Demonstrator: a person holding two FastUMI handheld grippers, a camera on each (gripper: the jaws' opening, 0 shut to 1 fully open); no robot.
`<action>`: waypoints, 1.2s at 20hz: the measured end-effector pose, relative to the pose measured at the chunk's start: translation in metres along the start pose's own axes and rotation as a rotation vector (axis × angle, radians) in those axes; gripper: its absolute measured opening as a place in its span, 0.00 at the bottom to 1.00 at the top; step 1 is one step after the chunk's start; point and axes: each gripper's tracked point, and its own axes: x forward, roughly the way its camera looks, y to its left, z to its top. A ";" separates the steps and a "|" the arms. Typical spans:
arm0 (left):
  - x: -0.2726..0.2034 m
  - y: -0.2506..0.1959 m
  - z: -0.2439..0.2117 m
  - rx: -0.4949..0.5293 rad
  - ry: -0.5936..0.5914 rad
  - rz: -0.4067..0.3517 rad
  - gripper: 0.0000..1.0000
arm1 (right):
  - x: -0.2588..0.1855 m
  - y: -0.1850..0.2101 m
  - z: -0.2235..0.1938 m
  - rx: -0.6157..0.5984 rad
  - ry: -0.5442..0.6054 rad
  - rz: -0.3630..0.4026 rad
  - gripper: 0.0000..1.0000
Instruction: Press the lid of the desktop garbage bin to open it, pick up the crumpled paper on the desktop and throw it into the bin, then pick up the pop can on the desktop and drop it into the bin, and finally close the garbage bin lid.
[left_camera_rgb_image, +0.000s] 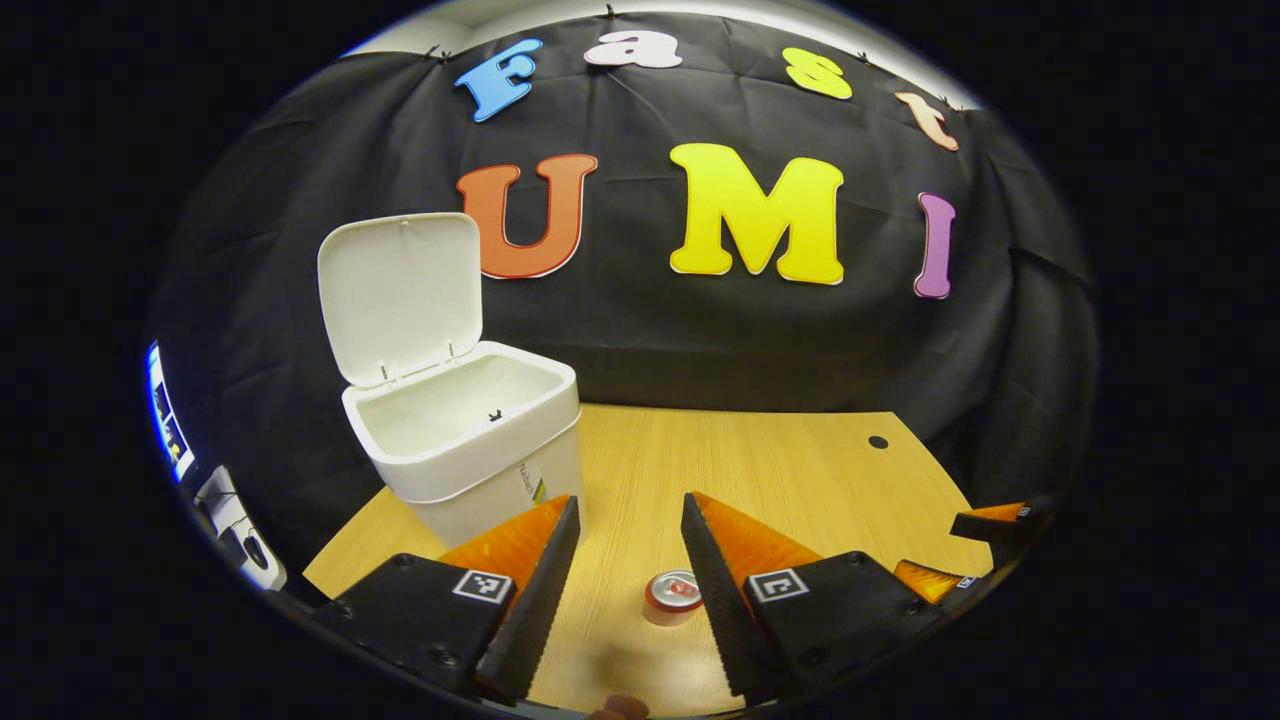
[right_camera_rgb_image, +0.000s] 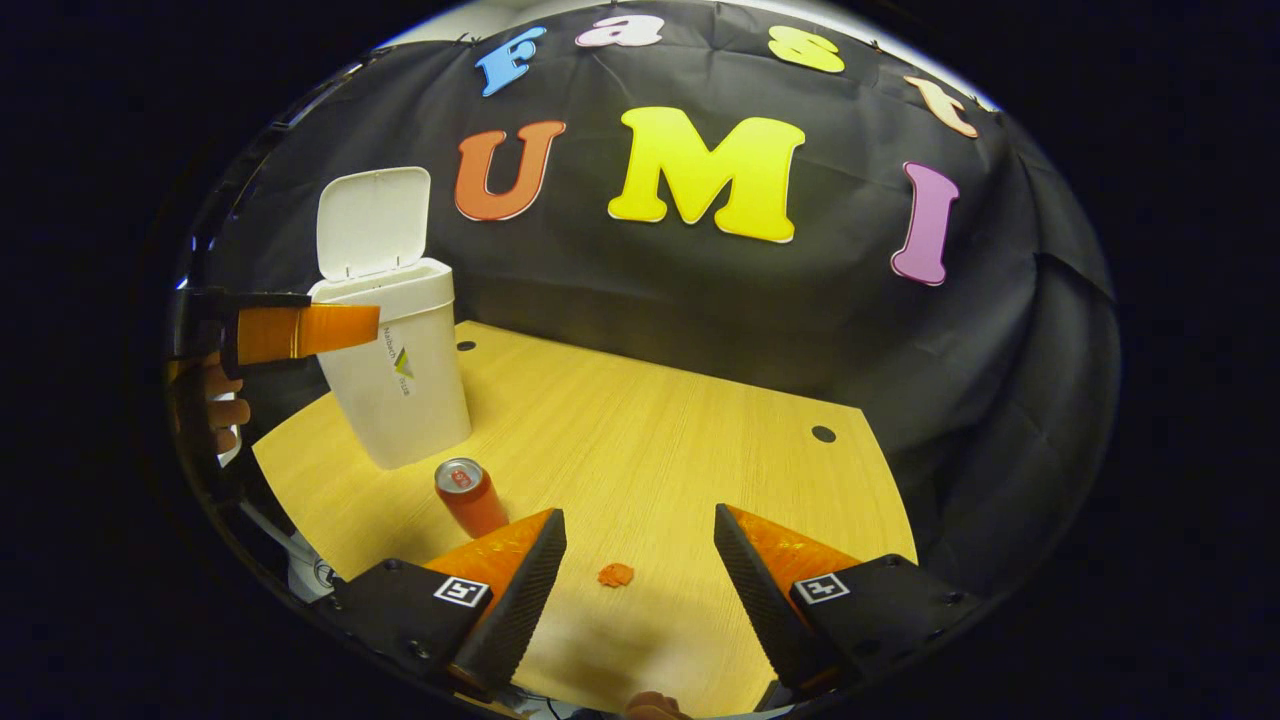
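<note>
- Jaws of the left gripper (left_camera_rgb_image: 630, 545) stand wide apart at the bottom of the left gripper view, nothing between them pressed by either side.
- Small red pop can with a silver top (left_camera_rgb_image: 673, 597) stands upright on the worktop, bottom centre of that view, in the gap between the jaws and close against the right-hand one; contact cannot be told.
- White plastic desktop garbage bin (left_camera_rgb_image: 470, 440) sits left of centre in the left gripper view, on the pale wood-grain worktop (left_camera_rgb_image: 800, 470). Its hinged white lid (left_camera_rgb_image: 400, 295) is raised upright at the back; the inside looks white and bare as far as the rim allows.
- Jaws of the right gripper (right_camera_rgb_image: 640, 570) also stand wide apart, bottom of the right gripper view, holding nothing.
- Small crumpled orange-red paper (right_camera_rgb_image: 616, 574) lies on the worktop in the lower centre of the right gripper view, between the open jaws and free of both.
- In the right gripper view the can (right_camera_rgb_image: 470, 497) stands lower left, just in front of the bin (right_camera_rgb_image: 400, 390) and apart from it; the lid (right_camera_rgb_image: 372, 222) is up in the upper left.
- At the left edge of the right gripper view the other gripper shows in front of the bin's upper part, with a person's hand (right_camera_rgb_image: 225, 405) behind it.
- Two dark round holes mark the worktop, one (right_camera_rgb_image: 823, 433) at right of centre.
</note>
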 end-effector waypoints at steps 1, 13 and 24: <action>0.001 -0.002 -0.005 0.005 0.012 -0.010 0.84 | 0.003 0.001 -0.005 -0.001 0.017 0.002 0.94; 0.007 -0.012 -0.091 0.119 0.207 -0.104 0.96 | 0.063 0.042 -0.090 -0.027 0.305 0.051 0.94; 0.017 0.008 -0.137 0.146 0.339 -0.092 0.96 | 0.119 0.037 -0.143 0.065 0.533 -0.010 0.94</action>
